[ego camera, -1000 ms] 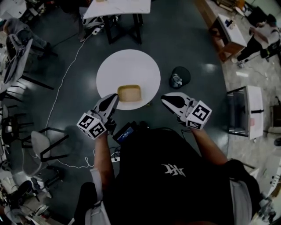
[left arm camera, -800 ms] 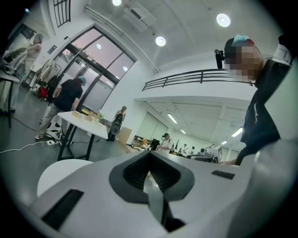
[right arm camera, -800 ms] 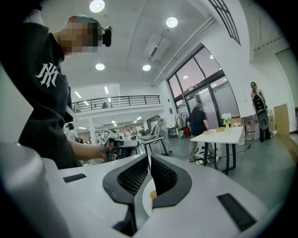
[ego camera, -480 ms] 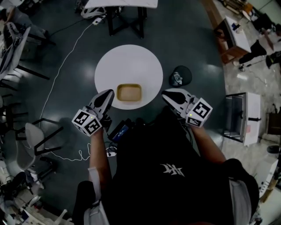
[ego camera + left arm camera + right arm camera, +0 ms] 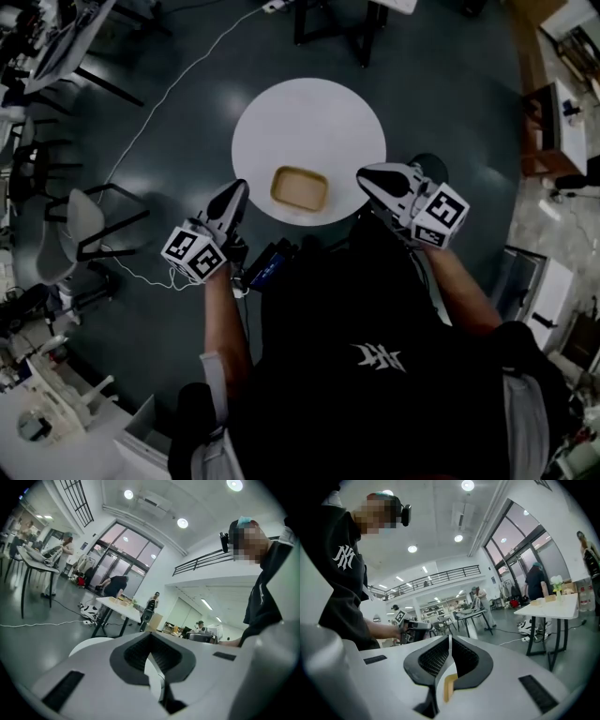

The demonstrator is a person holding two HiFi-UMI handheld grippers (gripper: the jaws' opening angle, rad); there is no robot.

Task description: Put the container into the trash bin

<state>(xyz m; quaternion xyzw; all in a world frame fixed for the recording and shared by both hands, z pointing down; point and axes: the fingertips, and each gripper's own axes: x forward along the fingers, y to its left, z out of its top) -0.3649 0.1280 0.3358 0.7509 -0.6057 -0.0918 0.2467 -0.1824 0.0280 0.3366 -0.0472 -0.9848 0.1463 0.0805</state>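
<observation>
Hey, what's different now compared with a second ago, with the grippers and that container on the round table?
The right gripper moved in towards the tan container and is now at the edge of the white round table. The left gripper eased back slightly from it. The head view also swung. Unchanged: both grippers shut and empty, container untouched on the table.
</observation>
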